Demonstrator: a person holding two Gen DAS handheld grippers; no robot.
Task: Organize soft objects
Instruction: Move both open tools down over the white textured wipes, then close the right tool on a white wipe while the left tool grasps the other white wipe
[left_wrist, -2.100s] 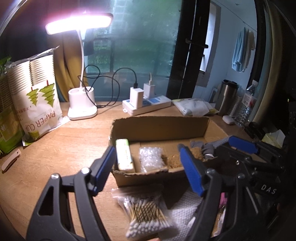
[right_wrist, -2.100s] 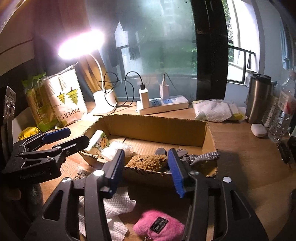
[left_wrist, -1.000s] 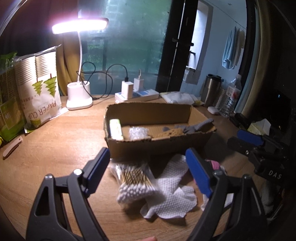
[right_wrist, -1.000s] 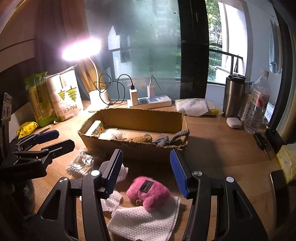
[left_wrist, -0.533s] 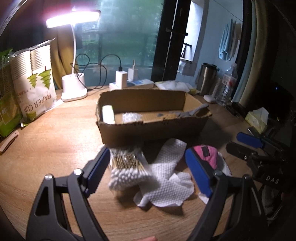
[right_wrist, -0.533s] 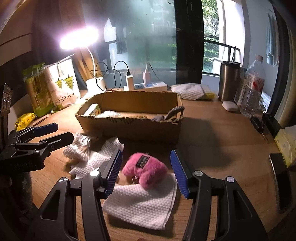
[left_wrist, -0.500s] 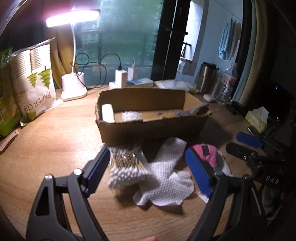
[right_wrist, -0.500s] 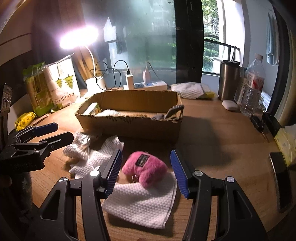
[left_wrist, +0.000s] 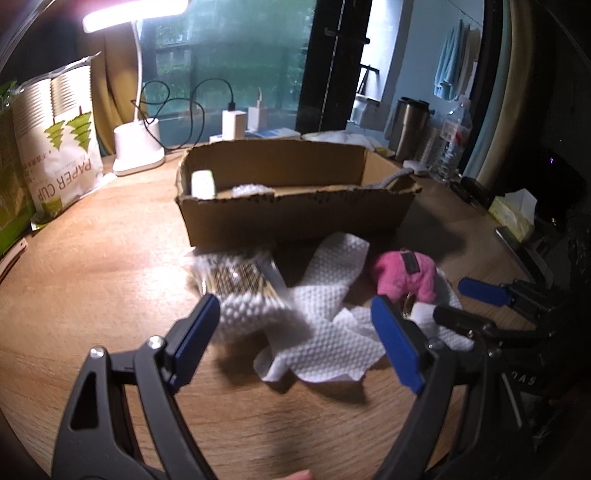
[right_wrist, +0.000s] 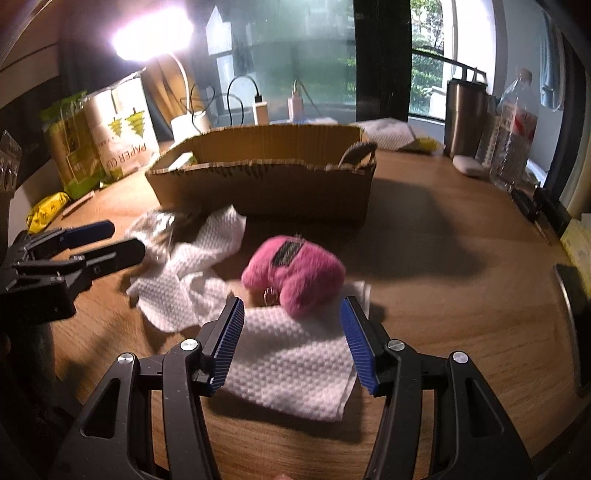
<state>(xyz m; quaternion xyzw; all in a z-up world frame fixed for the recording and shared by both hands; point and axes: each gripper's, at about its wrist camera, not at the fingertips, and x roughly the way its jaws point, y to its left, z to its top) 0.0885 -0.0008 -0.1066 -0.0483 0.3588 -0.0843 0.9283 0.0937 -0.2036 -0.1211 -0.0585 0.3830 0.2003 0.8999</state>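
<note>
A pink plush toy (right_wrist: 295, 271) lies on a white paper towel (right_wrist: 295, 362) in front of the cardboard box (right_wrist: 266, 188); it also shows in the left wrist view (left_wrist: 404, 273). My right gripper (right_wrist: 291, 339) is open, low over the towel just short of the toy. My left gripper (left_wrist: 295, 339) is open over a crumpled paper towel (left_wrist: 325, 314), with a bag of cotton swabs (left_wrist: 240, 291) by its left finger. The box (left_wrist: 295, 218) holds a small carton (left_wrist: 202, 182), bubble wrap (left_wrist: 251, 190) and a grey sock (left_wrist: 391, 181).
A lit desk lamp (left_wrist: 136, 147), a paper cup pack (left_wrist: 59, 147) and a power strip with chargers (left_wrist: 243, 125) stand behind the box. A steel tumbler (right_wrist: 465, 118), water bottle (right_wrist: 513, 129) and phone (right_wrist: 572, 317) are at the right.
Both grippers have pulled back from the box and dropped low toward the table. The pink toy, towels and cotton swabs now lie close in front of the open fingers.
</note>
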